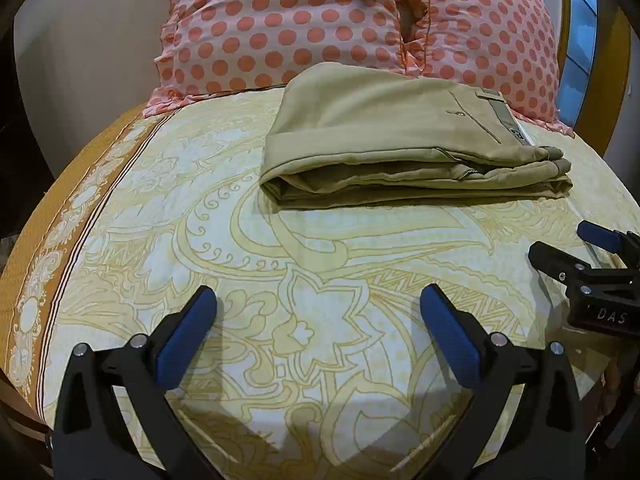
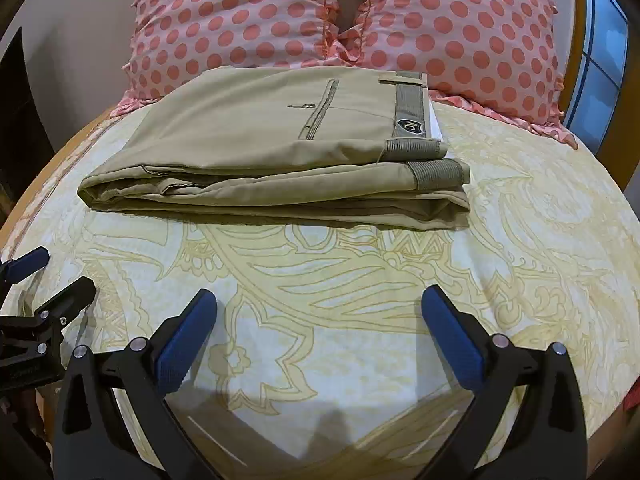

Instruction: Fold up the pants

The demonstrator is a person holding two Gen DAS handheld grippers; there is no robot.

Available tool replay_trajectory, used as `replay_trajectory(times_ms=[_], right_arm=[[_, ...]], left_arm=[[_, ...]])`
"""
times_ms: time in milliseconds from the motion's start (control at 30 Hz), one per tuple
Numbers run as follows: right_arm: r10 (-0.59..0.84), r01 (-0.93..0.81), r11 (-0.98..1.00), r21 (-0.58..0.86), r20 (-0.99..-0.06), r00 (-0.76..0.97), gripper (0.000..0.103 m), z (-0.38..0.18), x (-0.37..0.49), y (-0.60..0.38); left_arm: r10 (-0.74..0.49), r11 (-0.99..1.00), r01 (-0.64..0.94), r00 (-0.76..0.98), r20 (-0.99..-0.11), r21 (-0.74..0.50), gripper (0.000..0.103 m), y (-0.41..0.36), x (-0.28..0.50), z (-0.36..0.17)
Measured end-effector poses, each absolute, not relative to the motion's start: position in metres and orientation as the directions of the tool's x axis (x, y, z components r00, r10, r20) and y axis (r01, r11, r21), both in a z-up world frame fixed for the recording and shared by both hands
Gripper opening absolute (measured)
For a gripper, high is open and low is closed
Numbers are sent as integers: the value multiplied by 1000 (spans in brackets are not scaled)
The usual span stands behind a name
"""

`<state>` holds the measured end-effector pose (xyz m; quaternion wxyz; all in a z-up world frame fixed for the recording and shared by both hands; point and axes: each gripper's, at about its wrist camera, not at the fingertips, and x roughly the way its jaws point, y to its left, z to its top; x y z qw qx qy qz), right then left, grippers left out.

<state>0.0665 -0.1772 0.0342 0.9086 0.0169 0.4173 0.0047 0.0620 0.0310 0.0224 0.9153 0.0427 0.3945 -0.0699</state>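
Note:
Khaki pants lie folded in a neat stack on the bed, waistband to the right, just in front of the pillows; they also show in the right wrist view. My left gripper is open and empty, held above the sheet well short of the pants. My right gripper is open and empty too, also short of the pants. The right gripper shows at the right edge of the left wrist view. The left gripper shows at the left edge of the right wrist view.
The bed has a yellow and white paisley sheet with an orange border at the left. Two pink polka-dot pillows stand at the head behind the pants. A window is at the far right.

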Motion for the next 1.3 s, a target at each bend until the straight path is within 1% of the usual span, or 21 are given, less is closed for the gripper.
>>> replay_trajectory(times_ms=[1300], right_arm=[[22, 6, 999, 35, -755, 655, 102, 35, 65, -178]], left_arm=[[-95, 987, 161, 688, -720, 23, 101, 31, 61, 23]])
